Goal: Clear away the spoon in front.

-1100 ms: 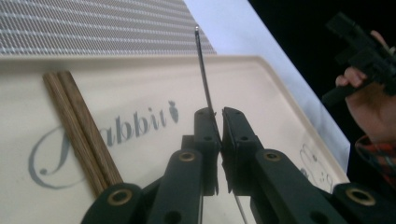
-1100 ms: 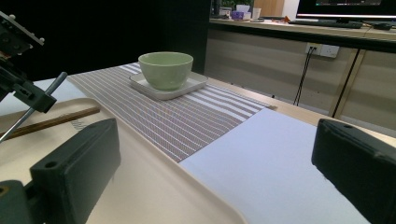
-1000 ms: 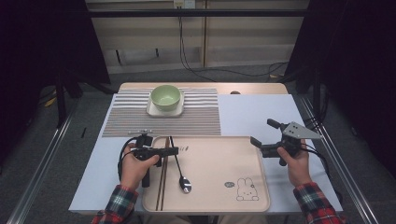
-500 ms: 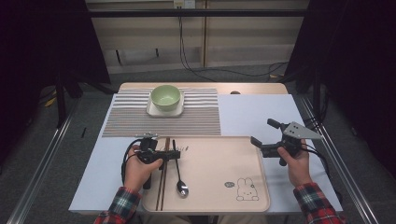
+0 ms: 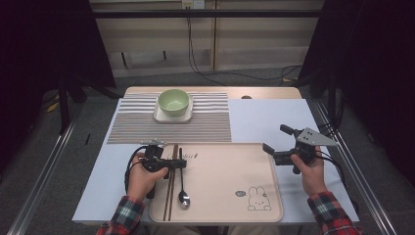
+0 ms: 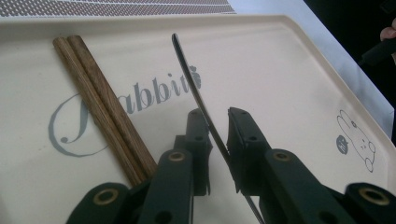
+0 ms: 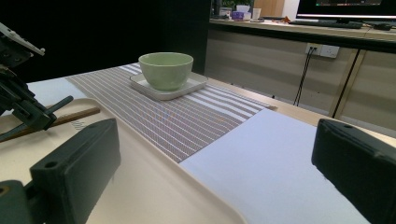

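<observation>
A cream tray carried grey script reading "Rabbit" and a small rabbit drawing. The left gripper hovered over the tray's left part, its jaws having just eased apart slightly, with the spoon handle passing between them; whether the pads pressed it could not be told. Wooden chopsticks lay just beside the spoon. The right gripper hung above the tray's right edge, jaws spread wide and empty, with bare table ahead. Its lower jaw parts were cut off in its own view.
</observation>
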The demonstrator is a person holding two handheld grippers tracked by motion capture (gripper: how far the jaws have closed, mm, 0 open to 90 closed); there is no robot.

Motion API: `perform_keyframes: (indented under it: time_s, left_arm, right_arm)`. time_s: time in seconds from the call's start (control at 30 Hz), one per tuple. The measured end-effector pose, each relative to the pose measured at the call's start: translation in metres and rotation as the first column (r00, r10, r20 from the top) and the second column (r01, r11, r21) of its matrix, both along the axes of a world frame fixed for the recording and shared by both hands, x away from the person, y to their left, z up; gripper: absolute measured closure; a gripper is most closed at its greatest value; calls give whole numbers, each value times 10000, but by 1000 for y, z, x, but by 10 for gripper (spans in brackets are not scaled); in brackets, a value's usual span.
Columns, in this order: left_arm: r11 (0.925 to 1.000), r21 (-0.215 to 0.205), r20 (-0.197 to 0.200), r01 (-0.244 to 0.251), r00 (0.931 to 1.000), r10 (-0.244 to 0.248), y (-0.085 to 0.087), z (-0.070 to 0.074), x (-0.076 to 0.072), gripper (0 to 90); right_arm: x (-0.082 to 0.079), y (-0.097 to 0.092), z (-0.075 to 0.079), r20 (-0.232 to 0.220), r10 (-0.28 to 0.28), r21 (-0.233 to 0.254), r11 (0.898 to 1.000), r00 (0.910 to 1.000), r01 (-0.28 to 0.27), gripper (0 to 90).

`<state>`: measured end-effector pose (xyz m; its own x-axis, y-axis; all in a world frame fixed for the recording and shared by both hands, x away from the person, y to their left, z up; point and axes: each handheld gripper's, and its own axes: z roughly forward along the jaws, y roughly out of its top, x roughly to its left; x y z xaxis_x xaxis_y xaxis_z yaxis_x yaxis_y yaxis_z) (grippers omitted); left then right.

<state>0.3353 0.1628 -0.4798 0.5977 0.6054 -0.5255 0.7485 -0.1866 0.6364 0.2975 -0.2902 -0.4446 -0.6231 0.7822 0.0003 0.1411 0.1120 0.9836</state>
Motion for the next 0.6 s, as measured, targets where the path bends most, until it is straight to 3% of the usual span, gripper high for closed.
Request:
perform_keyframes:
  time_s: [0.1, 0.6]
  left_arm:
    - [10000, -15, 139, 12, 9999, -11, -2, 0, 0, 787]
    - [9999, 21, 79, -115, 9999, 115, -5, 0, 0, 740]
  right_arm:
    - [0, 0, 0, 18, -3, 18, 10000, 10000, 3, 8]
    - [0, 0, 0, 26, 16, 19, 10000, 10000, -16, 8]
